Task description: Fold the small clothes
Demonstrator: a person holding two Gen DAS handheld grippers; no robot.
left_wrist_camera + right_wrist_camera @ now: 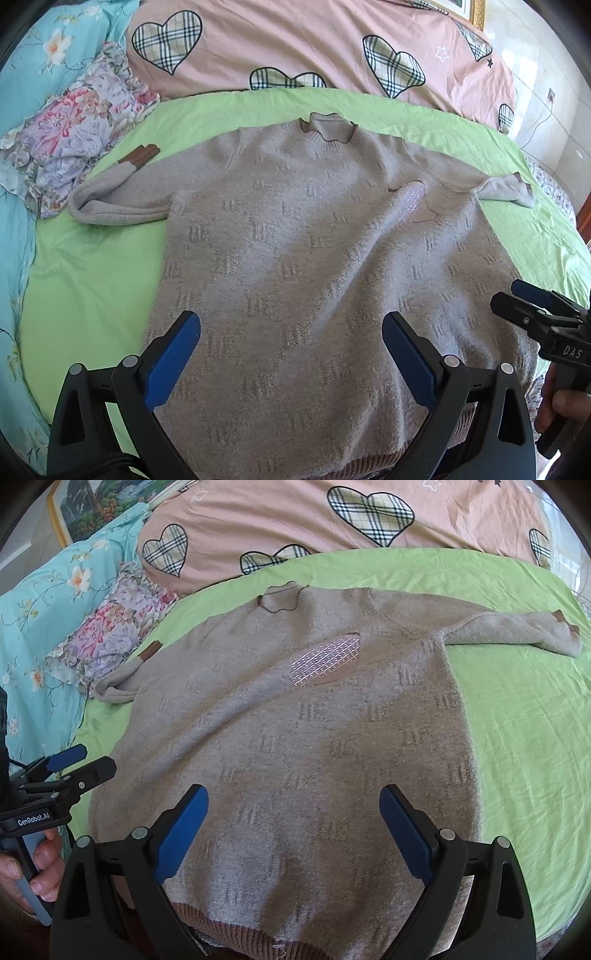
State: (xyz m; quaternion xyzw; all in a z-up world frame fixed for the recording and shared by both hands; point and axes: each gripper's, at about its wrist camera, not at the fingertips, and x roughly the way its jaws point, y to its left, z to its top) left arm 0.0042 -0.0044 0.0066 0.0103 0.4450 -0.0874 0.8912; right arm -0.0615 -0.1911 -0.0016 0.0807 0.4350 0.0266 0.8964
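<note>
The left gripper [291, 354] had black triangular arms with cut-out windows, round silver screws and blue finger pads [173, 362]; the right gripper [293, 830] matched it, lettered "DAS" in white; the left one read "GenRobot.AI" above a pale blue-grey handle [31, 886].

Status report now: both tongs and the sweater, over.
Left tongs open, right tongs open, both empty above the hem. Grey knitted sweater flat on green sheet, unfolded. Nothing in the way.
</note>
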